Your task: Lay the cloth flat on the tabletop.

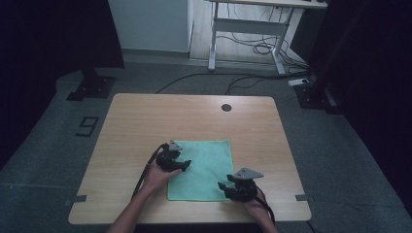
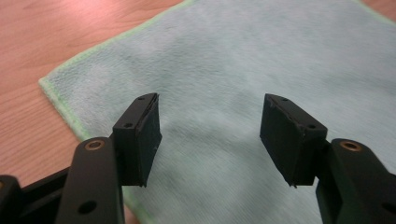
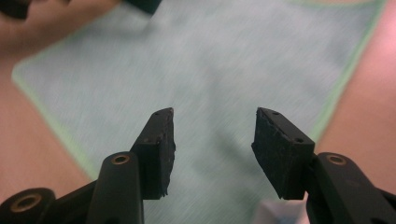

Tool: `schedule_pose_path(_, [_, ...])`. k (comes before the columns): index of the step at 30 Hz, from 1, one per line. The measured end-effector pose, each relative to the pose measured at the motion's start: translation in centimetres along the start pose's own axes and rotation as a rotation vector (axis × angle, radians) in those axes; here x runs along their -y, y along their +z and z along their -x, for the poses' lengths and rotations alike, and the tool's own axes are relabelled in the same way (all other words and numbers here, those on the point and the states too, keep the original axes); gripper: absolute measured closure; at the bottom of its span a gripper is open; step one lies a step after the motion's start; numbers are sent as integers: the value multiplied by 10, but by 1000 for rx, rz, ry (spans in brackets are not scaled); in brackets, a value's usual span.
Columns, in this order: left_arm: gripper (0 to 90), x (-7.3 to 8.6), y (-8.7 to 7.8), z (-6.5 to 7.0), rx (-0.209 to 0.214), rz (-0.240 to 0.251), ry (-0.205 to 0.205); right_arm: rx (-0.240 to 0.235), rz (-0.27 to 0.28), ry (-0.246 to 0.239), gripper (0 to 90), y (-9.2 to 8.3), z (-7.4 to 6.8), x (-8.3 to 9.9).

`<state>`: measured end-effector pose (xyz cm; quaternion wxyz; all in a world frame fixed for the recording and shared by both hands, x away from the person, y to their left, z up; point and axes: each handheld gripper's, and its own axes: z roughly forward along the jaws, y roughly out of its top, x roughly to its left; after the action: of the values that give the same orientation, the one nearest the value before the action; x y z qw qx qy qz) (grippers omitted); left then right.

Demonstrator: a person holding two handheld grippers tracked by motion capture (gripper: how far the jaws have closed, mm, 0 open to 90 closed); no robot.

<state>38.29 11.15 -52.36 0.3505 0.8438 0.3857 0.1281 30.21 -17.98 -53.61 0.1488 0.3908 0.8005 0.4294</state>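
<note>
Green cloth [image 1: 201, 170] lies flat on the wooden table [image 1: 136, 126], near your edge, no fold visible yet. High view: your left gripper [image 1: 180, 165] sits over the cloth's left edge, your right gripper [image 1: 224, 188] at its near right corner. Neither looks clamped on anything.

Left gripper view: jaws stand apart over the cloth [image 2: 243, 65], nothing between the pads, green hem and bare table [image 2: 42, 32] to the left.

Right gripper view: jaws apart too, cloth [image 3: 210, 70] beneath and ahead. Frame is blurred, so I can't say for sure whether the tips touch the fabric. A pale patch at the bottom edge is unclear.

My read: the work is at the start. You've lined up on the cloth; grabbing an edge or corner and whatever folding follows is still all to do.
</note>
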Motion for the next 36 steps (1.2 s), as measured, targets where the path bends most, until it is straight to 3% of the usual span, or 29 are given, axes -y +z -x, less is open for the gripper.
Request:
schedule_pose_path(3, [379,2,-2,6,12,1,20,12,19,-3,489,6,11,-17])
schedule_pose_path(7, [376,3,5,7,9,-20,21,45,-22,-16,486,33,30,-41])
schedule_pose_path(10, [373,4,14,3,3,-45,6,47,-36,7,481,55,47,-55])
schedule_pose_path(15, [369,3,16,-1,18,-44,-6,42,-72,36,473,87,67,-67])
schedule_pose_path(18, [366,4,16,-3,31,-42,-11,66,-95,36,481,98,73,-67])
schedule_pose_path(20, [365,4,16,-3,33,-41,-9,63,-91,58,489,99,77,-68])
schedule_pose_path(22, [365,5,15,-3,33,-41,-7,93,-94,51,497,98,78,-68])
schedule_pose_path(27, [372,6,14,-4,36,-43,-16,94,-71,63,517,96,84,-64])
schedule_pose_path(30, [368,5,12,-6,21,-44,-24,100,-81,62,470,95,84,-65])
schedule_pose_path(33, [374,-2,8,-11,6,-1,-36,133,-73,39,464,88,76,-69])
schedule_pose_path(36, [379,-14,10,-17,-7,6,-28,108,-37,31,462,77,58,-74])
